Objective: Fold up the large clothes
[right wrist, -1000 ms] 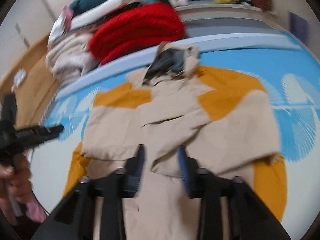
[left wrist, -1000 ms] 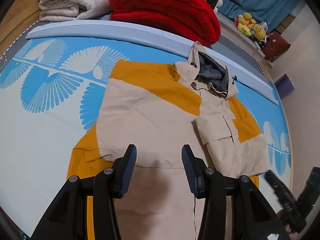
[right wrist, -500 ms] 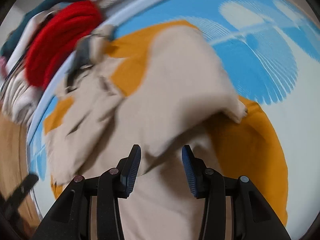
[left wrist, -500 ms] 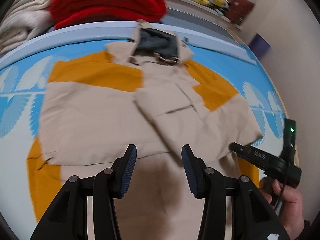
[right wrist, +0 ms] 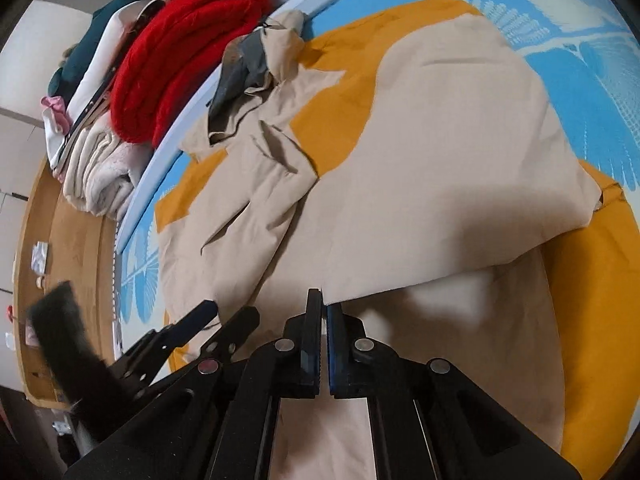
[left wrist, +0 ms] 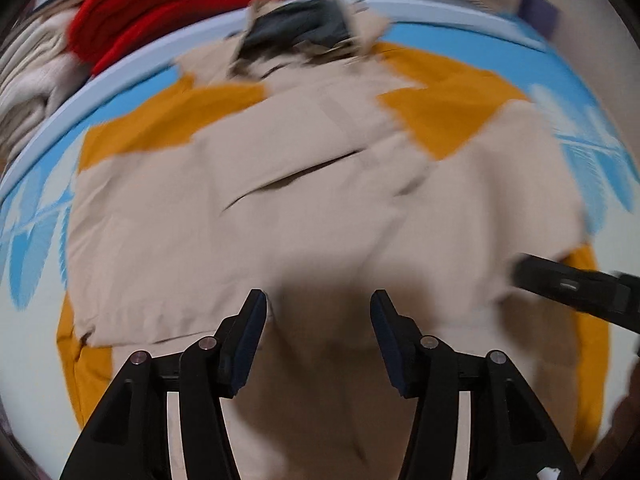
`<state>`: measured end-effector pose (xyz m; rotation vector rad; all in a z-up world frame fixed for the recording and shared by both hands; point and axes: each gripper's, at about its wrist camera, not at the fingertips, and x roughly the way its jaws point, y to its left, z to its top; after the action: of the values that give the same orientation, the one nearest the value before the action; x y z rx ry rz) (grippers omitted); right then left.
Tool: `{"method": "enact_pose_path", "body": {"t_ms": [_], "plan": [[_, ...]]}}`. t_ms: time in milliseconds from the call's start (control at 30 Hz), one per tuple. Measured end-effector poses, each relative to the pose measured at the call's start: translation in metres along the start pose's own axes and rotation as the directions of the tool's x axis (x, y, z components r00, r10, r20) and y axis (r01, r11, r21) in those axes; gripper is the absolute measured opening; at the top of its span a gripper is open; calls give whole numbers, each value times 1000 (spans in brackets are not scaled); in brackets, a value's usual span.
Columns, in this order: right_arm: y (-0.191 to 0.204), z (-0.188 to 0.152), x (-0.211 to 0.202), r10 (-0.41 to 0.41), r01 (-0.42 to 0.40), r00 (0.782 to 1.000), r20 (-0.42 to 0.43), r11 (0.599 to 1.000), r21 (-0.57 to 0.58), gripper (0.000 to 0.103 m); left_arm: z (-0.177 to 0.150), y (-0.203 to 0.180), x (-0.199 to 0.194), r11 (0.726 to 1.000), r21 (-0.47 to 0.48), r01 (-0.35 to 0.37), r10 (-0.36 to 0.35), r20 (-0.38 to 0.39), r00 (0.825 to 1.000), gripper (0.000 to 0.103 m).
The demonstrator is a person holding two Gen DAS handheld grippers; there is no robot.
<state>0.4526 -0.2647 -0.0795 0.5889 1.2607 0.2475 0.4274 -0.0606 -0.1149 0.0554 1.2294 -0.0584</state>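
Right claw (right wrist: 323, 304) snapped closed; left claw (left wrist: 318, 312) widened.

Count from my side: one beige-and-mustard hooded jacket (right wrist: 400, 168), one blue patterned mat (right wrist: 592, 76), one red blanket (right wrist: 184, 60) far left, one cream folded blanket (right wrist: 100, 168) beside it, my two grippers: left (left wrist: 318, 304), right (right wrist: 323, 304).

- Left black two-finger gripper (left wrist: 318, 306) with blue pads: pointing steeply down, jaws apart, just been opening, nothing between.
- Right black two-finger gripper (right wrist: 323, 306): jaws just closed, pads together.
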Motion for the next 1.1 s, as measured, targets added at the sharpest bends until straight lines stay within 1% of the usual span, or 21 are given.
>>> {"method": "enact_pose_path", "body": {"t_ms": [67,133,200,233,267,300,367,400,433,467,533,600,700,733,800,833,900,933,1000,1067,1100], "plan": [[-5,1,3,-11,11,1000,-15,1000,7,2,1,16,6,998,-53,-27,26,-15,1000,54],[-10,1,7,-16,17,1000,-24,1000,22,2,3,34,8,992,-116,-51,48,-26,998,54],[-10,6,17,-23,24,999,-28,999,35,2,2,55,2,976,-204,-73,71,-18,997,53],[-10,7,19,-31,32,999,-24,999,37,2,1,66,-3,964,-257,-62,62,-6,998,53],[-11,7,19,-41,42,999,-20,998,39,2,-1,82,-10,940,-340,4,3,20,1000,53],[-12,7,20,-48,49,999,-17,998,43,2,-3,95,-14,910,-410,68,-56,40,998,53],[-13,8,23,-53,54,998,-16,997,57,2,-6,112,-22,864,-488,122,-105,62,993,53],[-12,7,24,-58,59,998,-11,996,60,2,-6,117,-24,854,-504,130,-109,71,991,53],[-10,7,25,-68,68,998,-5,996,56,1,-9,127,-28,831,-536,147,-120,86,989,53],[-8,6,25,-73,73,997,0,996,52,1,-13,136,-28,806,-567,168,-141,91,986,53],[-6,6,27,-72,72,997,4,996,52,1,-19,151,-23,745,-636,202,-195,82,977,53],[-5,7,29,-78,77,997,4,996,51,1,-28,165,-15,698,-687,202,-229,54,972,53],[-4,6,34,-94,94,996,-4,994,55,1,-34,179,-8,657,-729,191,-251,28,968,53],[-4,5,35,-102,103,995,-5,993,57,1,-35,183,-9,656,-733,182,-245,21,969,53],[-5,5,36,-127,127,992,-3,990,61,1,-36,191,-13,669,-730,144,-204,7,979,51],[-6,6,36,-135,135,991,1,989,63,1,-34,196,-17,678,-722,140,-189,13,982,48],[-6,7,35,-142,141,990,9,988,65,2,-31,204,-24,685,-713,148,-174,38,984,48],[-6,8,35,-136,136,991,4,988,69,4,-31,208,-28,687,-711,151,-167,47,985,48],[-10,9,36,-130,129,992,-3,987,92,5,-32,218,-30,681,-715,156,-162,61,985,48],[-16,9,36,-130,130,992,-8,984,119,8,-33,227,-29,669,-727,155,-158,64,985,48],[-19,9,37,-135,136,991,-14,982,129,11,-36,231,-28,664,-733,148,-152,62,986,47]]}}
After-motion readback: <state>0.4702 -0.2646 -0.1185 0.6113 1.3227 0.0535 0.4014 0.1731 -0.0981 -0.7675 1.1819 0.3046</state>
